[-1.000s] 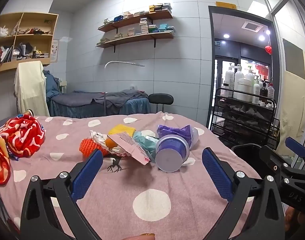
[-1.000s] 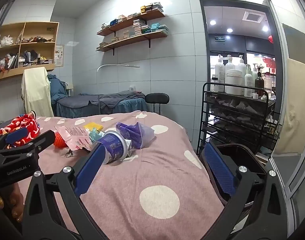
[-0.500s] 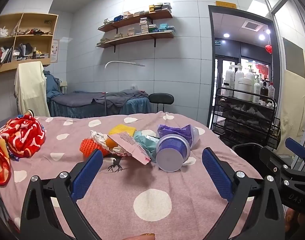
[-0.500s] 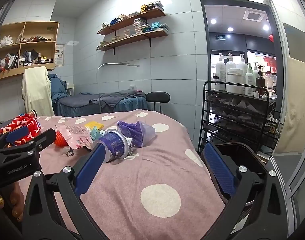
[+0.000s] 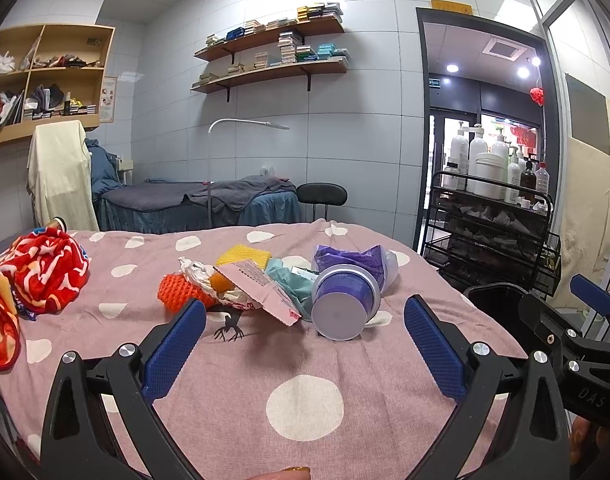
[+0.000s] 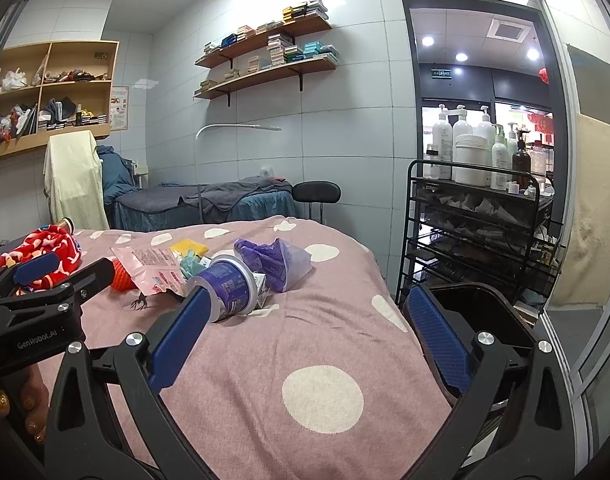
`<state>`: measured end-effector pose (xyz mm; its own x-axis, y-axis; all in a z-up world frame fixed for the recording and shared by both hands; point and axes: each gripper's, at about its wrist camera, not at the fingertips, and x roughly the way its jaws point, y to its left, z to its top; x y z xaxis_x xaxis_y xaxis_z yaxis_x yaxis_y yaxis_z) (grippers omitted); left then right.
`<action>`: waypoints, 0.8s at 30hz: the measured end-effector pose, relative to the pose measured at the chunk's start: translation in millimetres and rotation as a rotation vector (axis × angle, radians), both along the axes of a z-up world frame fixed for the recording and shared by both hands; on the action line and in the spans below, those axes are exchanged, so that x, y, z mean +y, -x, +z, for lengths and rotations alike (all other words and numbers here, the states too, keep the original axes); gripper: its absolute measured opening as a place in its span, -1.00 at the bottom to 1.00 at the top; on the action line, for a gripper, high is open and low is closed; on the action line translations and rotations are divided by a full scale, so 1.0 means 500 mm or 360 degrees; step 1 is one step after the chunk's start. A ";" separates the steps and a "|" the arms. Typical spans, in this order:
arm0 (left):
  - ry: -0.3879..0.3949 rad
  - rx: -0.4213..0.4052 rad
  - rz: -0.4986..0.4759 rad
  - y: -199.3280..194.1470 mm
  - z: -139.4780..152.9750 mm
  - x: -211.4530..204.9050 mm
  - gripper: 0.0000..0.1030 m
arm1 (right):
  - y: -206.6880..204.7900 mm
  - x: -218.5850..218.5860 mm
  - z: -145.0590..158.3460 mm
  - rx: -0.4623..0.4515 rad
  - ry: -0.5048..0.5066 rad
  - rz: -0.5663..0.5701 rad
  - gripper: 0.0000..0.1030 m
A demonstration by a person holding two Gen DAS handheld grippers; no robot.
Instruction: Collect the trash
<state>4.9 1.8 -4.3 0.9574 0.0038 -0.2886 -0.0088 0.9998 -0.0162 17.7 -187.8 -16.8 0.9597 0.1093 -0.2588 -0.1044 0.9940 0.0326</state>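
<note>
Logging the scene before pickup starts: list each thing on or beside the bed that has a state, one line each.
left gripper: open, empty
right gripper: open, empty
purple cup: tipped on its side
pink packet: torn open, lying on the pile
purple bag: crumpled
black bin: open-topped, beside the bed
red towel: bunched up

Left wrist view: taken low over pink dotted bedspread [image 5: 305,360], faced forward between own spread blue fingers toward trash pile [image 5: 273,284], pile seen near and centred. Right wrist view: set further right, pile [image 6: 225,276] seen left of centre, black bin [image 6: 481,312] at bed edge. Shared by both: pile, bedspread, wall shelves [image 5: 273,52], black trolley [image 6: 477,232]. Each gripper caught at edge of other view.
</note>
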 end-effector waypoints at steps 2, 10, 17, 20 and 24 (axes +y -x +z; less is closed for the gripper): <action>0.0001 0.0002 -0.0002 0.000 0.000 0.001 0.90 | -0.001 -0.001 0.001 0.0000 -0.0001 0.0002 0.90; -0.0004 -0.0001 -0.0005 -0.002 -0.002 0.002 0.90 | 0.000 -0.001 0.001 -0.0002 -0.0001 0.0002 0.90; -0.0002 -0.0004 -0.0004 0.001 -0.001 0.003 0.90 | 0.000 -0.001 0.002 -0.0004 -0.0001 0.0005 0.90; -0.0002 -0.0004 -0.0004 0.001 -0.001 0.003 0.90 | 0.003 0.000 0.004 -0.0009 0.0001 0.0008 0.90; -0.0003 -0.0004 -0.0004 0.001 -0.001 0.003 0.90 | 0.003 0.001 0.005 -0.0010 0.0000 0.0007 0.90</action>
<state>4.6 3.1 -4.8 0.9581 0.0020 -0.2865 -0.0064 0.9999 -0.0145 16.0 -187.5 -14.6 0.9608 0.1137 -0.2529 -0.1092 0.9935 0.0317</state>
